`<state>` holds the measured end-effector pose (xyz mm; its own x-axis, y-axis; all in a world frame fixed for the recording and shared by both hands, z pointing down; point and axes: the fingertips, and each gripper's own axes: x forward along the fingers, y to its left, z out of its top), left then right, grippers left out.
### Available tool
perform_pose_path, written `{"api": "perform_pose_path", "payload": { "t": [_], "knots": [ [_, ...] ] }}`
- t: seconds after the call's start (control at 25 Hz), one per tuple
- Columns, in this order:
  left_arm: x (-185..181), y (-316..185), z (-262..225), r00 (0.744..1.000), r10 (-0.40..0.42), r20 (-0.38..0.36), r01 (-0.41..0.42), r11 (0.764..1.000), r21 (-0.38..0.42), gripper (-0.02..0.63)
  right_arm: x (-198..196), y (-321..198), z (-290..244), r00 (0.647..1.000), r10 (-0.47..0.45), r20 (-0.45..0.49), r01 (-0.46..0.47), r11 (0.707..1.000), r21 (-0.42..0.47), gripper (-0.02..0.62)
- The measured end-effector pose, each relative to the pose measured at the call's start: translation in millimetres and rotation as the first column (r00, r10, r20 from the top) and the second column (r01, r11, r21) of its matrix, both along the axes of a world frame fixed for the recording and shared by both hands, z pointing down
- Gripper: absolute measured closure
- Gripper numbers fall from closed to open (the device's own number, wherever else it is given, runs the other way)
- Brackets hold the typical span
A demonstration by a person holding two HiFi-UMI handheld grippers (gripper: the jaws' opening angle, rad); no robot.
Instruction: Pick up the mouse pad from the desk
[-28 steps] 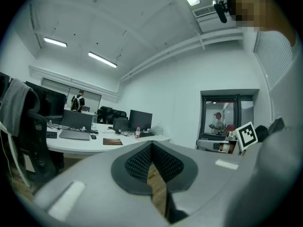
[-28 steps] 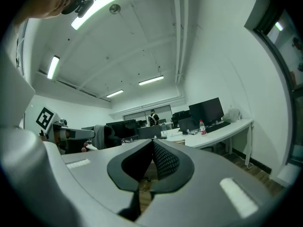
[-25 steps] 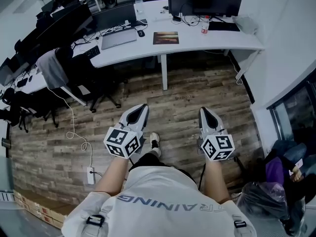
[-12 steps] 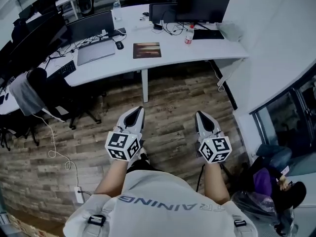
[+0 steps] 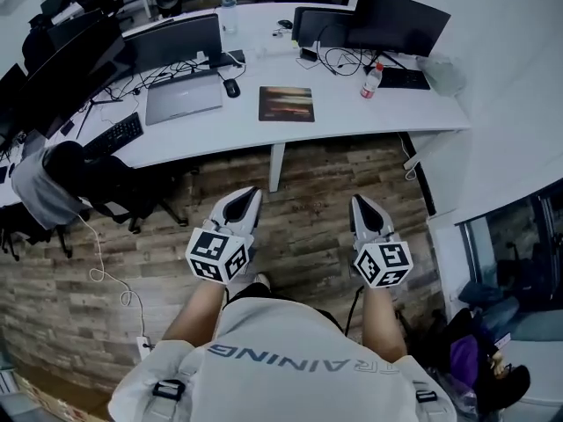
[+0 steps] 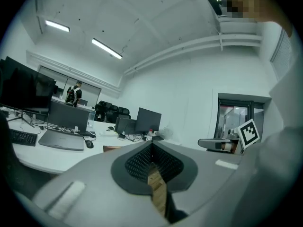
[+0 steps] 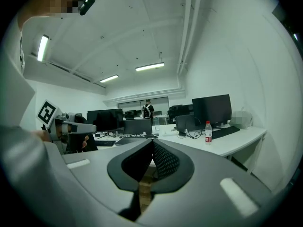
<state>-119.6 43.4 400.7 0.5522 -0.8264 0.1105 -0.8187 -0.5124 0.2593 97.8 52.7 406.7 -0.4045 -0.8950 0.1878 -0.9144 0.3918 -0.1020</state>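
The mouse pad (image 5: 287,104), a dark rectangle with an orange-brown picture, lies flat on the white desk (image 5: 352,117) between a laptop and a water bottle. It shows as a small brown patch (image 6: 111,148) in the left gripper view. Both grippers hover over the wooden floor, well short of the desk, and point toward it. My left gripper (image 5: 250,193) is shut with nothing in it, its jaws meeting at the tip (image 6: 152,145). My right gripper (image 5: 361,202) is likewise shut and empty (image 7: 152,142).
On the desk are a closed grey laptop (image 5: 183,99), a mouse (image 5: 231,87), monitors (image 5: 387,20), a water bottle (image 5: 370,81) and a keyboard (image 5: 113,135). A black chair (image 5: 97,178) with a grey garment stands at left. A cable and power strip (image 5: 143,348) lie on the floor.
Both grippers have been carried forward toward the desk, which now sits nearer and more central in the head view. Both stay shut and empty.
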Motion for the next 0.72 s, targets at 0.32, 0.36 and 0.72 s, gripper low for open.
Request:
{"api": "perform_pose_path", "payload": {
  "t": [0.32,0.36,0.72],
  "knots": [
    [-21.7,-58.7,1.0,1.0,0.002,0.007,-0.002,1.0,-0.014,0.604,-19.2,-65.0,14.6,1.0,0.007,0.023,-0.006,0.999,-0.038,0.581],
    [-22.8,-64.0,3.1,1.0,0.0,0.009,0.001,1.0,-0.017,0.604,-20.4,-72.4,15.5,1.0,0.0,0.021,0.001,0.999,-0.04,0.583],
    [-5.8,-131.7,13.7,0.999,-0.034,0.039,0.035,0.999,-0.032,0.604,-13.4,-159.5,27.2,0.996,-0.075,0.05,0.077,0.996,-0.041,0.582]
  ]
}}
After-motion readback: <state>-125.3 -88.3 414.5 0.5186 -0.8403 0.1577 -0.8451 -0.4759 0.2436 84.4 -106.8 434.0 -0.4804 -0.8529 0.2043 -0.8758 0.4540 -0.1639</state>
